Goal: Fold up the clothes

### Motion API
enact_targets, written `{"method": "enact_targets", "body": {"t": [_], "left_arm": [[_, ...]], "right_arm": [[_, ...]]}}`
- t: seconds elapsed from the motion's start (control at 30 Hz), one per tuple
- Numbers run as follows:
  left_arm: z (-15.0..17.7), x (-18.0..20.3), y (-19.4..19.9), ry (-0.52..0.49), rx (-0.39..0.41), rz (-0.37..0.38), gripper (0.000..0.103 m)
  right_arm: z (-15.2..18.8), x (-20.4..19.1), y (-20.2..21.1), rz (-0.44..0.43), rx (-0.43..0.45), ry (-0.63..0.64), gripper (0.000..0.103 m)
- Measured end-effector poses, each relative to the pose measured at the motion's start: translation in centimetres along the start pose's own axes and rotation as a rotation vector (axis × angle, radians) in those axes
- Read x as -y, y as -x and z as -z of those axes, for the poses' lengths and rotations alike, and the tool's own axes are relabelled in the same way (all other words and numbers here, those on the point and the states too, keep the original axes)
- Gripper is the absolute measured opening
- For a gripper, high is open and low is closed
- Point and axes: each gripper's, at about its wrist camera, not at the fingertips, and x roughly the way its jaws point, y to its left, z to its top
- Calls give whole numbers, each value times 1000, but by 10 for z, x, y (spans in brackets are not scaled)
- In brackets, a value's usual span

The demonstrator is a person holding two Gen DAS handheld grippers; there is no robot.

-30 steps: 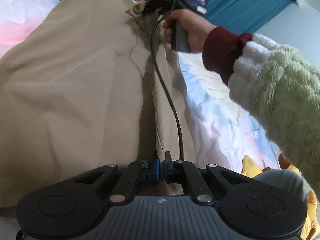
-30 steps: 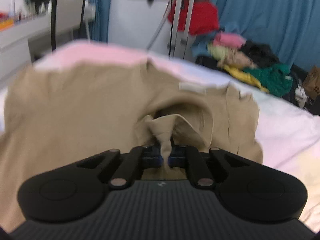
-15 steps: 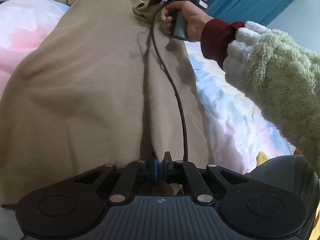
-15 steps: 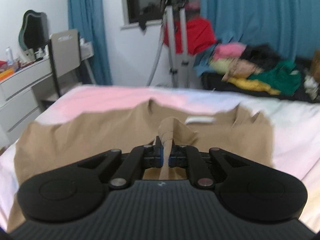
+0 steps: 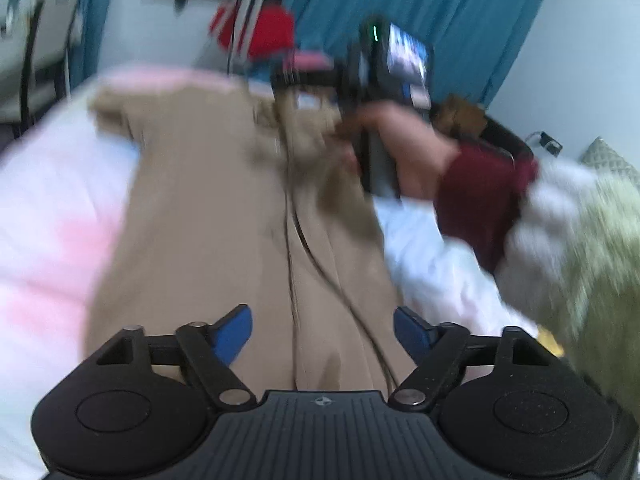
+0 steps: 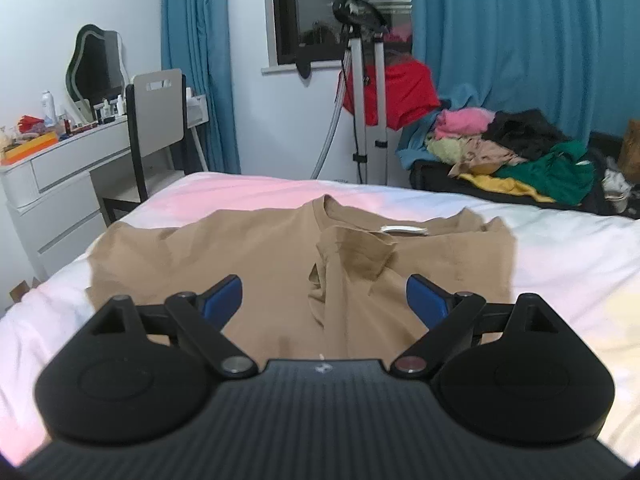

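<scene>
A tan T-shirt (image 6: pixel 256 256) lies on the bed (image 6: pixel 560 248), its right side folded over towards the middle. My right gripper (image 6: pixel 324 300) is open and empty just above the shirt's folded edge near the collar. My left gripper (image 5: pixel 322 330) is open and empty above the shirt (image 5: pixel 208 240) at its lower end. The left wrist view is blurred. It shows the right gripper's body (image 5: pixel 380 92) held in a hand over the shirt's collar end, with its black cable (image 5: pixel 320 272) trailing across the cloth.
A pile of mixed clothes (image 6: pixel 520 152) sits beyond the bed on the right. A tripod stand (image 6: pixel 368 92) with a red garment stands by the window. A white dresser (image 6: pixel 60 184) and chair (image 6: pixel 156 120) are at the left. Blue curtains hang behind.
Both grippers were shut on the shirt's folded edge and have opened and let it go. The fold now lies flat on the shirt. The left gripper's view has swung upwards.
</scene>
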Motion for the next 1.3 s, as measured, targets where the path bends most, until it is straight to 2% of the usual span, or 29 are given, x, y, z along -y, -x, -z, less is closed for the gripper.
{"method": "enact_targets", "body": {"t": [0.13, 0.27, 0.37, 0.47, 0.6, 0.8, 0.87, 0.93, 1.3], "left_arm": [[-15, 2, 23, -9, 64, -23, 83], [-27, -2, 34, -22, 118, -100, 84], [-39, -10, 30, -13, 142, -126, 85], [-55, -20, 24, 2, 161, -139, 84], [-67, -25, 14, -13, 230, -172, 85], [-62, -44, -10, -20, 280, -215, 85], [-60, -54, -21, 14, 262, -247, 85], [-57, -62, -26, 31, 245, -237, 85], [-56, -73, -43, 13, 204, -275, 85]], "right_arm": [[0, 4, 48, 5, 32, -31, 91], [7, 8, 107, 21, 62, -90, 91], [17, 7, 149, 48, 76, -105, 91], [34, 5, 190, 37, 122, -103, 91], [52, 4, 224, 49, 135, -124, 91], [72, -3, 239, 52, 134, -175, 91], [74, -9, 240, 52, 146, -159, 91], [75, -15, 239, 51, 156, -144, 91], [81, -17, 231, 40, 125, -151, 91]]}}
